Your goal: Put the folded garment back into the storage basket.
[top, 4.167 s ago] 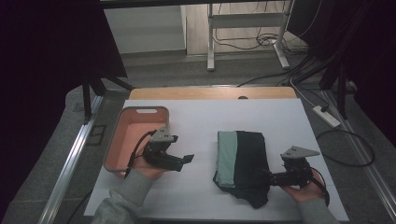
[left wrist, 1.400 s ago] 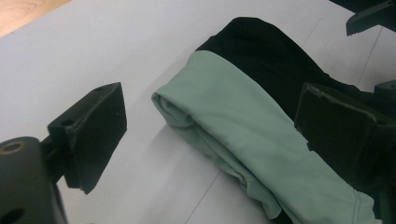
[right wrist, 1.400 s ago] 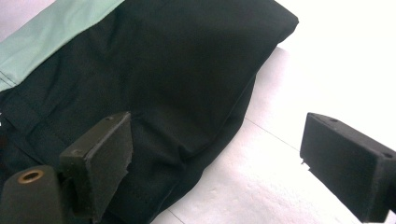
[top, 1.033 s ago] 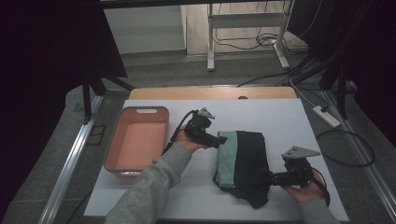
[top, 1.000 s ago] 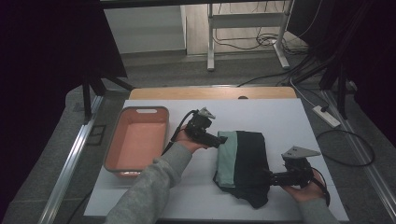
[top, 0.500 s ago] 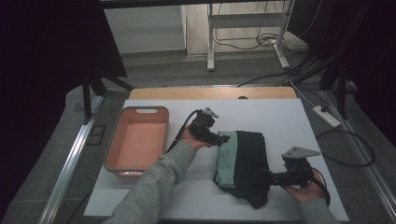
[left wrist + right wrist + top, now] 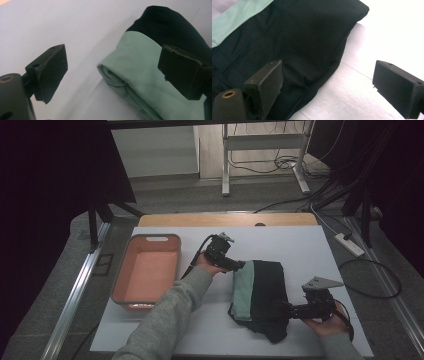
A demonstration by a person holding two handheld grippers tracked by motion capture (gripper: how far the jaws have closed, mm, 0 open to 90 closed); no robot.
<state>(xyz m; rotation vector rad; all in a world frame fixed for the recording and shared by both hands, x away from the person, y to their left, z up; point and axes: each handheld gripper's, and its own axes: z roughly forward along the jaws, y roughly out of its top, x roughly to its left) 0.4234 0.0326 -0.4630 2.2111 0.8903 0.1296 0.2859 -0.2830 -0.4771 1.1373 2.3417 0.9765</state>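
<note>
Cloth point(image 7: 140, 72) lies between the left claw's point(image 7: 113, 72) spread jaws.

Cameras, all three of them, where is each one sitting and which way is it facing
High view: above the person's side, looking forward and down on the table; forearms and left gripper and right gripper show.
Left gripper view: rides the left gripper, facing the folded cloth; open jaws show.
Right gripper view: rides the right gripper, facing the cloth's dark part; open jaws show.
All share the cloth.
</note>
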